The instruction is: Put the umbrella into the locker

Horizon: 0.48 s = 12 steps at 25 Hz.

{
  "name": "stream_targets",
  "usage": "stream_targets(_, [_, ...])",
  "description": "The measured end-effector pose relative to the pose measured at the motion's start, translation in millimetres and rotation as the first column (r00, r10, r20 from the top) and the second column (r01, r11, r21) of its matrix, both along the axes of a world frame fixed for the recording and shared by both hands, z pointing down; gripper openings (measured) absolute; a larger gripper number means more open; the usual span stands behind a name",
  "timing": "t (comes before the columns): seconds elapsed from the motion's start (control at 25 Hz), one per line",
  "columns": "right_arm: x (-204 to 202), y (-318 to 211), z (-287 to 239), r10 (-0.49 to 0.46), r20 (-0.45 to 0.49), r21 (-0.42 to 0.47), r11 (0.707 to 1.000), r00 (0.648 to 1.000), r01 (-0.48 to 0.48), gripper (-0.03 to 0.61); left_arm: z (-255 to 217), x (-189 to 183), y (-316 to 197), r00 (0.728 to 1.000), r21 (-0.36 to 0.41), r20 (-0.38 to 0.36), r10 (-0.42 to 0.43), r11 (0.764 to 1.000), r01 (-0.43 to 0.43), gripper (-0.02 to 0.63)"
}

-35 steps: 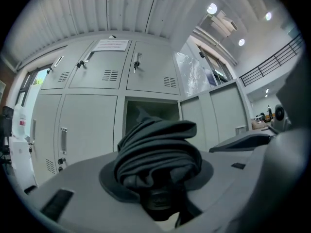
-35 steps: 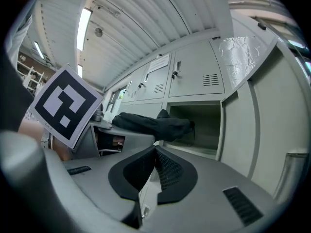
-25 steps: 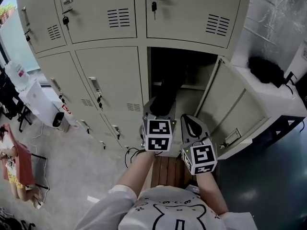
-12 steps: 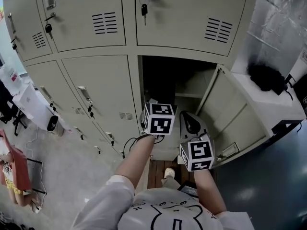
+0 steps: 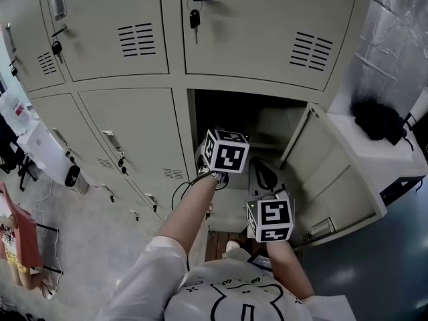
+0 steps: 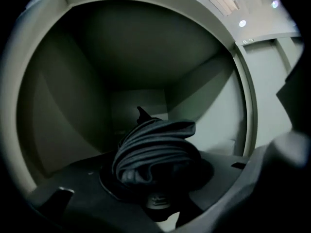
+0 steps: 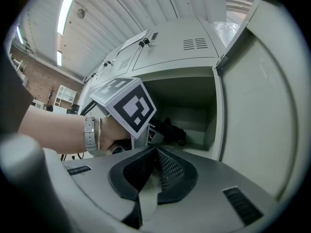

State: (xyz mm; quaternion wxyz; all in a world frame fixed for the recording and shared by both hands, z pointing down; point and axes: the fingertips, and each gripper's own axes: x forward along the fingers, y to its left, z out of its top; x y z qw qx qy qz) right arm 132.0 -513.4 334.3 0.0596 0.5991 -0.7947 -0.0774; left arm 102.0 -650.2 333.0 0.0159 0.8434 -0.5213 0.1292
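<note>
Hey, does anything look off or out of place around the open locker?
Nothing stands out. The door is open, and the left gripper holds the folded umbrella reaching into the locker; nothing looks spilled or damaged.

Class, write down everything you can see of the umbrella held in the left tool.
The dark folded fabric umbrella is a compact bundle of greyish-black cloth, its pleats wrapped in curved bands. A small pointed tip sticks up at its far end; a rounded dark part shows at its near end. The left tool grips it between its jaws, its far end reaching into the open beige metal locker compartment. Whether it touches the compartment floor cannot be told.
</note>
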Motion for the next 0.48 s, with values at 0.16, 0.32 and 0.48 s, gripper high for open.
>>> stream_targets(0.16, [-2,-5,4,-0.009,0.0,0.003,1.0,1.0,0.009,0.026,5,2,-15,0.998,-0.028,0.062,-0.033,0.999,0.034,0.215])
stream_targets(0.32, [-3,-5,7,-0.011,0.002,0.004,1.0,1.0,0.011,0.026,12,5,-19,0.994,-0.094,0.092,-0.051,0.994,0.06,0.221])
stream_targets(0.48, [-4,-3,9,-0.009,0.012,0.006,1.0,1.0,0.009,0.026,18,7,-19,0.988,-0.114,0.146,-0.052,0.991,0.069,0.241])
